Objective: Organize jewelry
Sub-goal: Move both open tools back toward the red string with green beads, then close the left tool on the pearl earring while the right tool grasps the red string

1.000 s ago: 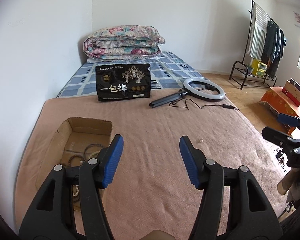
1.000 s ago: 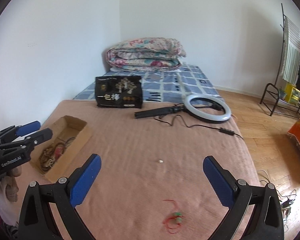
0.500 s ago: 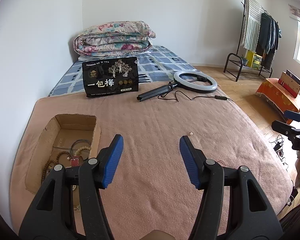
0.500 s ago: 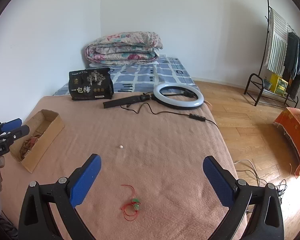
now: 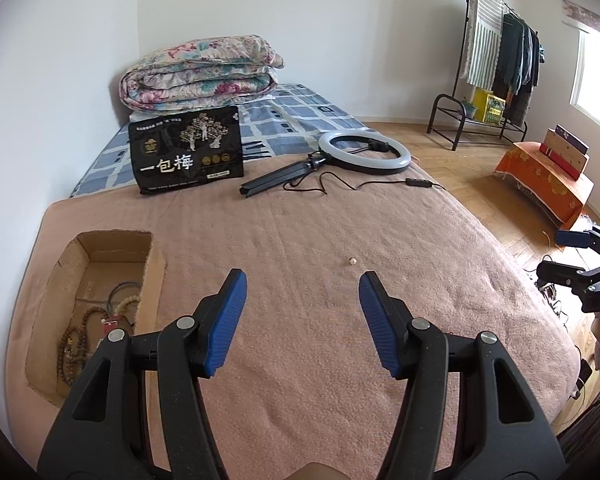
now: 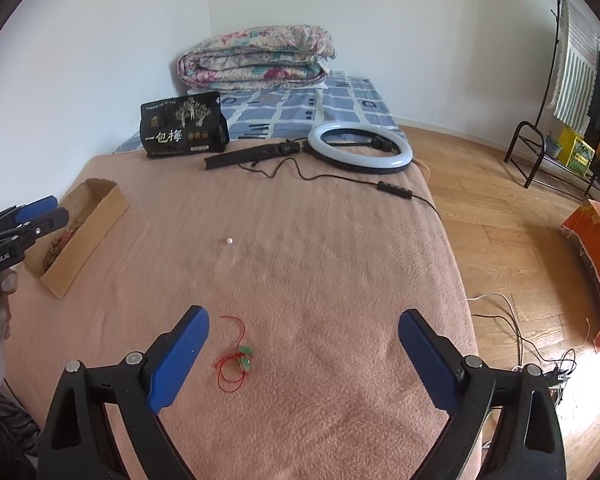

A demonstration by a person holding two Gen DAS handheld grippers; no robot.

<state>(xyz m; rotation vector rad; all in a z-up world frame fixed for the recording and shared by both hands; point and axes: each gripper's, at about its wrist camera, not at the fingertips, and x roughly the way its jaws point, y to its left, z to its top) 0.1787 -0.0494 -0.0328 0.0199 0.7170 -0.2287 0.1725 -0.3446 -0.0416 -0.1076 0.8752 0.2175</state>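
A red cord with a green pendant [image 6: 240,360] lies on the pink blanket, just inside the left finger of my right gripper [image 6: 304,314]. That gripper's jaws stand wide and are closing, with nothing pressed between them. A small white bead [image 6: 229,241] [image 5: 353,260] rests mid-blanket. My left gripper [image 5: 302,280] hovers open and empty, right of the cardboard box [image 5: 152,280] [image 6: 88,232]. Beaded bracelets [image 5: 74,348] lie inside the box. Each gripper shows at the edge of the other's view: the right gripper [image 5: 572,256] and the left gripper [image 6: 48,208].
At the far end of the blanket lie a black snack bag [image 5: 188,156] and a ring light [image 5: 364,152] with its folded stand and cable. A folded quilt [image 5: 200,72] sits behind. The bed's right edge drops to wooden floor with a clothes rack [image 5: 496,56].
The right view has swung right and lower; the red cord pendant slid from bottom centre to beside the left finger, and the fingers stand slightly narrower. The left view shifted, showing more of the box's inside.
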